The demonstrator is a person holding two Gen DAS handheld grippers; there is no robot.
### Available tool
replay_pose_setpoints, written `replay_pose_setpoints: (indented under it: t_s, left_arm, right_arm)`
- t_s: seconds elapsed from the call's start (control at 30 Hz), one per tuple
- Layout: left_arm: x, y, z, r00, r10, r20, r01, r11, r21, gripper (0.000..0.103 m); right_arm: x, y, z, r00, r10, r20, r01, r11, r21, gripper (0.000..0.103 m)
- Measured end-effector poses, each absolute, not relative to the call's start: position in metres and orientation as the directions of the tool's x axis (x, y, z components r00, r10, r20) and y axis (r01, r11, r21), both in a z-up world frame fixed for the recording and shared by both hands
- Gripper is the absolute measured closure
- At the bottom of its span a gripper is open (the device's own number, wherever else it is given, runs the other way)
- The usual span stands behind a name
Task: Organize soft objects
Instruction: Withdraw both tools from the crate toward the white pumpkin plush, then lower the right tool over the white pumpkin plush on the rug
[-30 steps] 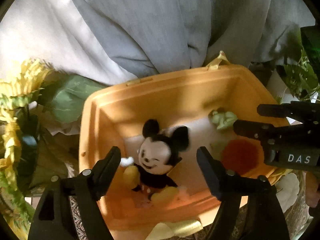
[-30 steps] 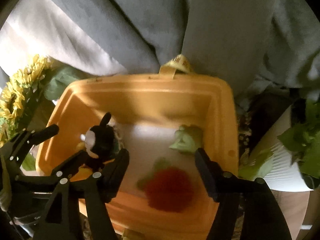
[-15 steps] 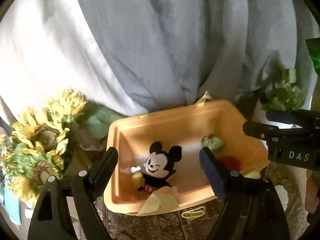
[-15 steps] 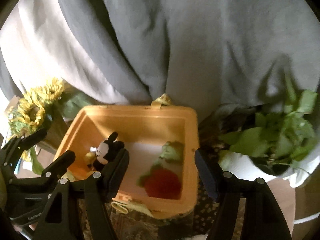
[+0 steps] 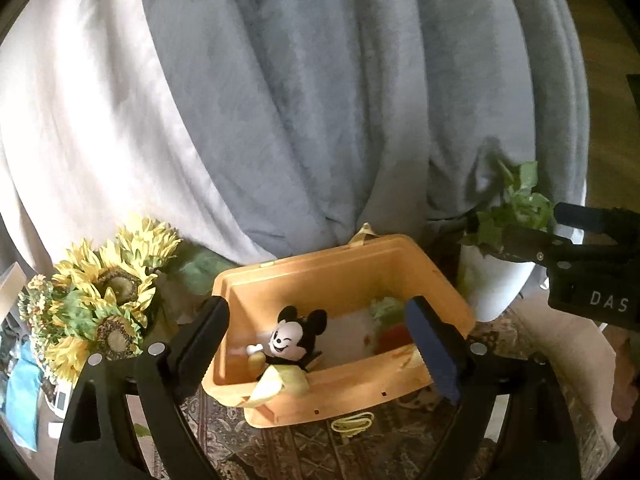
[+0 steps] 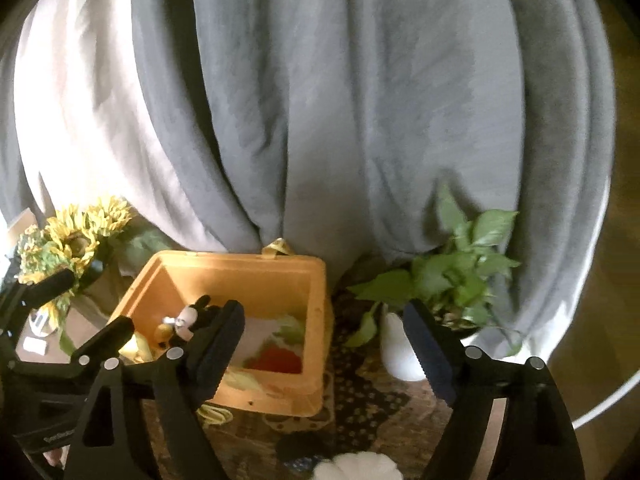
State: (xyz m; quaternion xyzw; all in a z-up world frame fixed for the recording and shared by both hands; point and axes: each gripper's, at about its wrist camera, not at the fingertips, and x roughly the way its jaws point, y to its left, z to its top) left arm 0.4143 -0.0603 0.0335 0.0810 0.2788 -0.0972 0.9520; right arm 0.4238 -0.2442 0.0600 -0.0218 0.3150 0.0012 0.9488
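1. Left gripper (image 5: 316, 344): I am holding it wide and empty, its jaws having just been spreading, nothing between the pads.
2. Right gripper (image 6: 324, 344): likewise released, jaws just widening, grasping nothing.
3. Rug: patterned cloth is lying under everything on the bench (image 6: 360, 400).
4. White plush (image 6: 352, 468): it is sitting nearest me at the bottom edge of the right view, outside the bin; by my guess the next item to collect.
5. Bin (image 5: 340, 272): orange, open-topped, resting on the rug.
6. Mouse plush (image 5: 294, 338): it is sitting upright inside the bin, toward its left side.
7. Red plush (image 6: 276, 358) and green plush (image 5: 386, 308): both are lying inside the bin on its right side, close together.
8. Yellow piece (image 5: 276, 386): it is draping over the near rim; what it is, I cannot tell.
9. Sunflowers (image 5: 108, 300), left of the bin; potted plant (image 6: 452, 276), right of it.
10. Grey curtain (image 6: 320, 100): hanging behind all.

Handling note: I am judging the drop finished. To do well, I should be clearing the rim with both grippers spread, avoiding the plant leaves, then descending squarely on the white plush.
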Motion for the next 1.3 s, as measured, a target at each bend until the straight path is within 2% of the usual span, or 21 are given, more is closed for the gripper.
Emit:
replay_pose_setpoints:
  t_s: [0.27,0.63,1.3]
  left_arm:
    - [0.377,-0.069,0.025,0.842,-0.142,-0.521,0.242,0.962,0.129,0.008]
    - [0.352,-0.083,-0.002,0.798,-0.202,-0.568,0.312,0.945,0.102,0.008]
    - [0.364,-0.112,-0.072,0.637,-0.260,-0.725,0.441,0.895,0.067,0.008]
  right_arm:
    - [0.381,-0.253,0.055,0.815,-0.061,-0.576,0.015,0.996,-0.084,0.021]
    - [0.347,-0.274,0.032,0.784,-0.109,-0.611,0.095,0.994,-0.056,0.021]
    - [0.348,-0.294,-0.049,0.578,-0.091,-0.811,0.131,0.991,-0.018,0.021]
